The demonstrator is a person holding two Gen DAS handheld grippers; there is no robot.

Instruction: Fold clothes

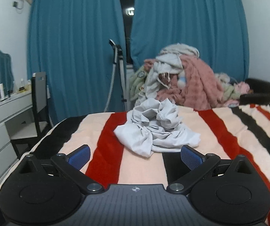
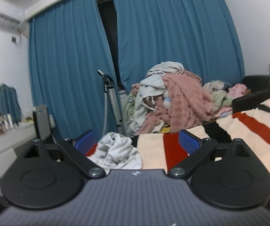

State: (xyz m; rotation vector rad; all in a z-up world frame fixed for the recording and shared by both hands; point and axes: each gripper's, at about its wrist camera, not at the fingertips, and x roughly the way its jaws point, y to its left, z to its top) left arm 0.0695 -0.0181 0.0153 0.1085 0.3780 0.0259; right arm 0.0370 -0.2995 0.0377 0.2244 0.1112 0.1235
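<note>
A crumpled pale grey garment (image 1: 156, 130) lies in a heap on the striped bed cover (image 1: 229, 131). My left gripper (image 1: 135, 157) is open and empty, just short of the garment's near edge, with blue pads (image 1: 79, 156) wide apart. In the right wrist view the same garment (image 2: 116, 151) lies low and left of centre. My right gripper (image 2: 137, 144) is open and empty above the bed cover (image 2: 248, 131), to the right of the garment.
A pile of pink, white and green laundry (image 1: 182, 79) sits beyond the bed's far edge in front of blue curtains (image 1: 74, 47). A garment steamer on a stand (image 1: 118, 71) is left of the pile. A white desk (image 1: 4, 116) and dark chair (image 1: 38, 98) stand at the left.
</note>
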